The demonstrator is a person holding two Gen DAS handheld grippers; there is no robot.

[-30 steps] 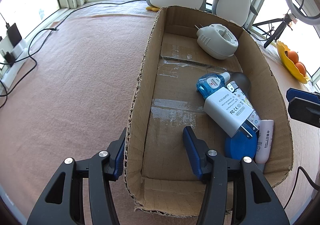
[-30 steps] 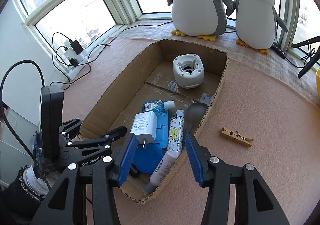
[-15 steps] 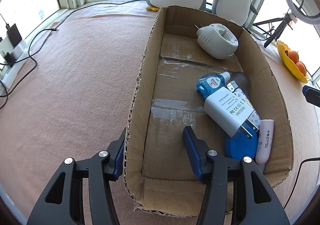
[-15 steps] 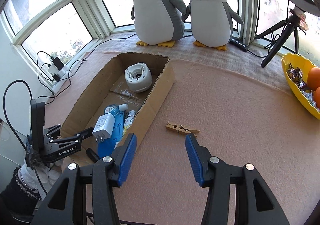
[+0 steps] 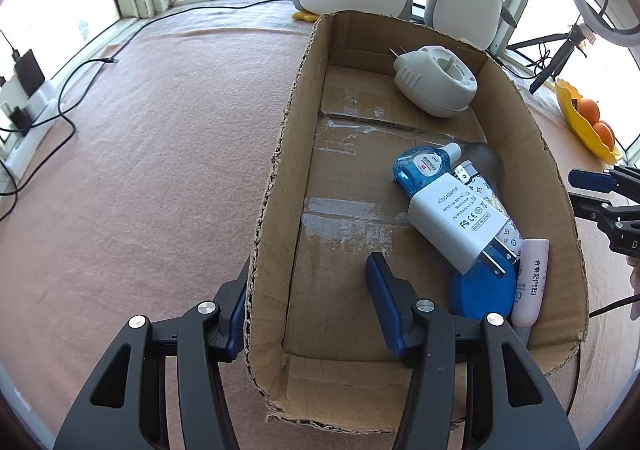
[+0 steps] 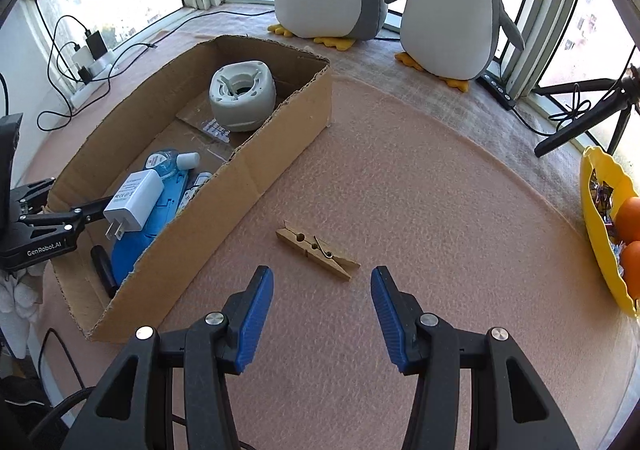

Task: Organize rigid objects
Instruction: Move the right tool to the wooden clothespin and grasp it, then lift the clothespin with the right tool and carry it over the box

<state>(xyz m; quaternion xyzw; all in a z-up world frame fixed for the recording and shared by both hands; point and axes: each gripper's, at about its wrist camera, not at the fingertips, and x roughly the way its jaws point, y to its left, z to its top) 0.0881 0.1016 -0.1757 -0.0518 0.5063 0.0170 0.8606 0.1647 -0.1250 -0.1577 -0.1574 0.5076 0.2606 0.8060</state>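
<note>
- Change: a second ago the right gripper (image 6: 322, 310) hung over the near end of the box (image 6: 256, 170), with the peg (image 6: 318, 250) off to its right; it has since swung out over the mat (image 6: 440, 210), and the peg now lies just ahead of its fingertips, roughly centred between them.
- Meaning: judged as the approach to a pick; the peg looks to be the last loose item outside the box.
- Right gripper: jaws wide apart, nothing between them, not touching the peg.
- Left gripper (image 5: 308, 306): unchanged over the second; jaws apart, straddling the box's left wall (image 5: 276, 210), one finger outside and one inside. Whether the pads touch the cardboard cannot be told.
- Peg, location: flat on the mat, just beside the box's outer wall but apart from it.
- Peg, long axis: diagonal in the right wrist view, from upper left to lower right, oblique to the jaw line.
- Peg, heading: tapered end toward lower right, squarer end toward the box; spring near the middle.
- Box contents: charger (image 5: 456, 222), blue bottle (image 5: 420, 166), white tube (image 5: 530, 282), white plug-in unit (image 5: 436, 86), blue disc (image 5: 482, 290).
</note>
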